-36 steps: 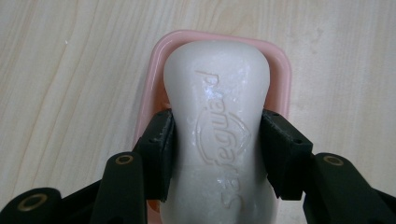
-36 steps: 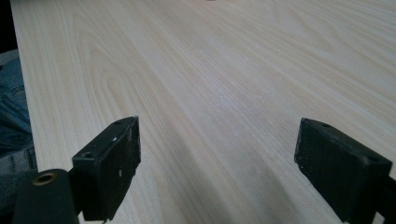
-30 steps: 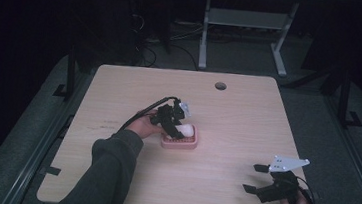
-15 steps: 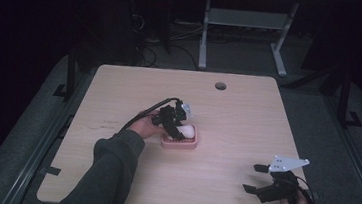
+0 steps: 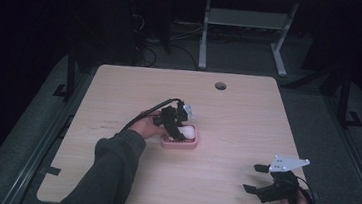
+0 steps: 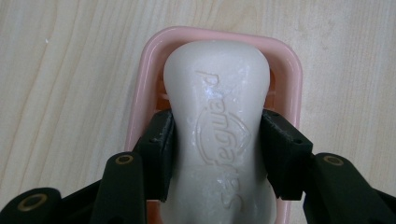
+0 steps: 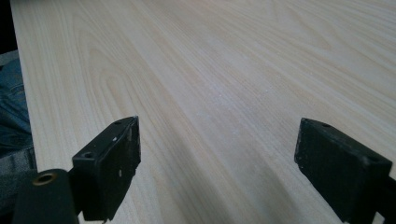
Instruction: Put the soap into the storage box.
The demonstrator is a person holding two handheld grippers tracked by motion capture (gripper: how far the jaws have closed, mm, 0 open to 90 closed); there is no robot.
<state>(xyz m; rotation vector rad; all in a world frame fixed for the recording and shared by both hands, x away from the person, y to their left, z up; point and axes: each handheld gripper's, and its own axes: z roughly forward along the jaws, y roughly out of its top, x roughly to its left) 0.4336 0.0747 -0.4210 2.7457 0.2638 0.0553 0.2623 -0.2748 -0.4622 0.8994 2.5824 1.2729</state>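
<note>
Left gripper (image 6: 217, 154) is clamped on the white soap bar (image 6: 219, 116), one pad on each long side at its waist. Bar sits in the pink soap dish (image 6: 140, 98), about mid-desk (image 5: 111, 175). Looks like the grasp/place step at the dish; can't tell which. Next: either lift straight up clear of the rim, or let go and back off. Right gripper (image 5: 256, 182) rests spread wide near the desk's near right corner, holding nothing.

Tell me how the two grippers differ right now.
The left gripper is shut on the soap over the pink dish; the right gripper is open, holding nothing. The left is mid-table, the right near the table's front right corner. Both have black jaws.
</note>
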